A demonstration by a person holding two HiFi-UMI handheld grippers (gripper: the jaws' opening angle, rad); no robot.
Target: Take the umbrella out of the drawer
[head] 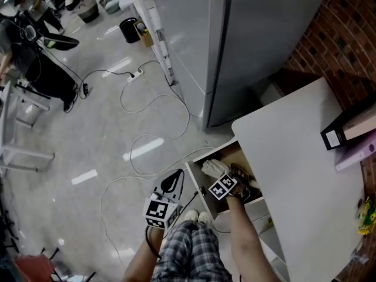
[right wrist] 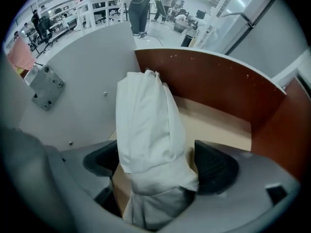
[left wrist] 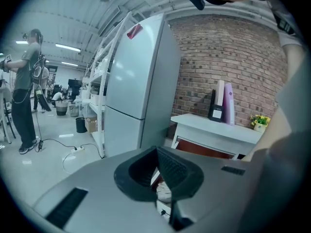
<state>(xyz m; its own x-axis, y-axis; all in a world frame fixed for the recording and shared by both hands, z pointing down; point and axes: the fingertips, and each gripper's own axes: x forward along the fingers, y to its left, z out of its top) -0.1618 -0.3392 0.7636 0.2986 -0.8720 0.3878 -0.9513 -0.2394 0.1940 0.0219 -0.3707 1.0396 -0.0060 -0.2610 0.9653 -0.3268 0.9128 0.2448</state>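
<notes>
A white folded umbrella (right wrist: 148, 130) lies in the open wooden drawer (right wrist: 214, 84) under the white table (head: 294, 175). My right gripper (right wrist: 155, 166) reaches into the drawer with a jaw on each side of the umbrella, pressed against its cloth. From the head view the umbrella (head: 212, 168) shows just beyond the right gripper (head: 218, 176), inside the drawer (head: 196, 184). My left gripper (head: 171, 184) hangs outside the drawer front, above the floor. In its own view the left gripper (left wrist: 158, 152) has its jaws closed together on nothing.
A tall grey fridge (head: 258, 40) stands beside the table, against a brick wall (head: 329, 46). Binders (head: 352, 131) and yellow flowers (head: 367, 213) sit at the table's far side. Cables (head: 153, 104) trail over the floor. A person (left wrist: 26, 81) stands far off.
</notes>
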